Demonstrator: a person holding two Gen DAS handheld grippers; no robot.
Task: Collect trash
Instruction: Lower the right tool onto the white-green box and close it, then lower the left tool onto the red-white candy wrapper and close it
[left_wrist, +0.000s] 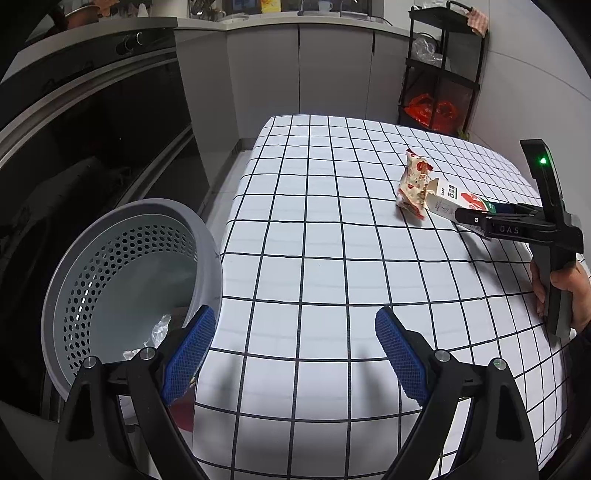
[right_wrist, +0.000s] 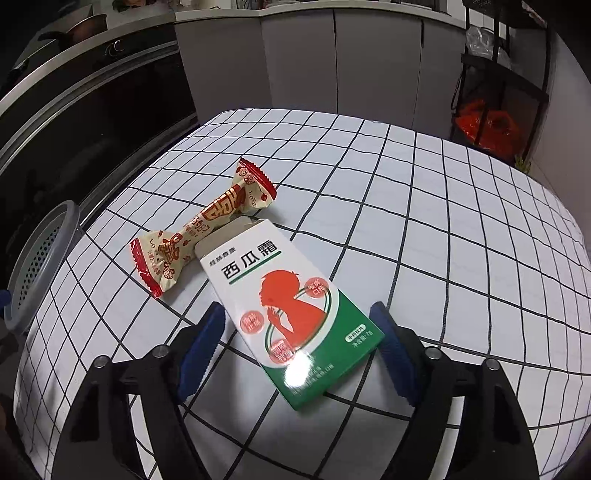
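Beside the tabletop's left edge, a grey perforated bin holds crumpled clear wrapping and something red low at its near wall.

On the white, black-gridded cloth lie a white-and-green medicine carton, its far flap open, and a twisted red-and-cream candy wrapper just beside that open end. The right gripper straddles the carton's green end, its blue pads on either side with a gap showing at each, so nothing is clamped. The left gripper hangs wide apart and empty over the cloth near the bin. Behind stand a dark oven front, grey cabinets, and a black shelf rack holding an orange plastic bag.
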